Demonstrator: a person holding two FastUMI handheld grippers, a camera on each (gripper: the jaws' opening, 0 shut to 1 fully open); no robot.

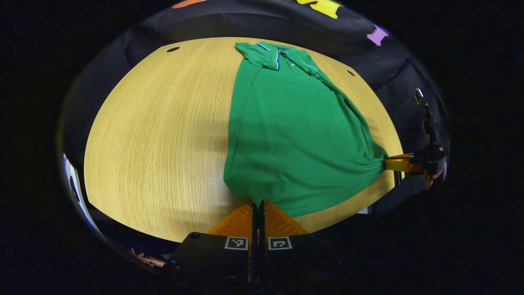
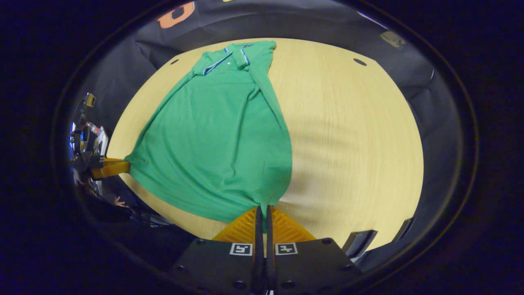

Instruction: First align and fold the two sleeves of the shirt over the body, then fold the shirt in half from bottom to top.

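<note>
Gripping the hem at both bottom corners, that is how the two tongs stand. In the left gripper view, the left gripper [image 1: 258, 203] sits at the bottom centre of the frame, its fingers pinched tight together on the lower left corner of the green short-sleeved polo shirt [image 1: 286, 135]. Over at the right edge of that same frame, the right gripper [image 1: 389, 160] has the shirt's other bottom corner bunched between its fingers, with a hand [image 1: 434, 177] behind it.

Switch to the right gripper view and it mirrors: its own fingers are clamped at bottom centre on the hem, and the left gripper shows far off at the left edge of the frame, the fabric drawn to a point there. The shirt lies spread between them, running up toward the top of the frame, its collar [image 2: 233, 55] with pale trim stripes at the far end, sleeves folded in over the body.

Underneath is a light wood-grain table [image 1: 163, 131] with small dark round holes near its far edge. Black cloth backs the booth. Each gripper body carries two square black-and-white marker tags [image 1: 236, 243]; no brand is readable on the shirt.
</note>
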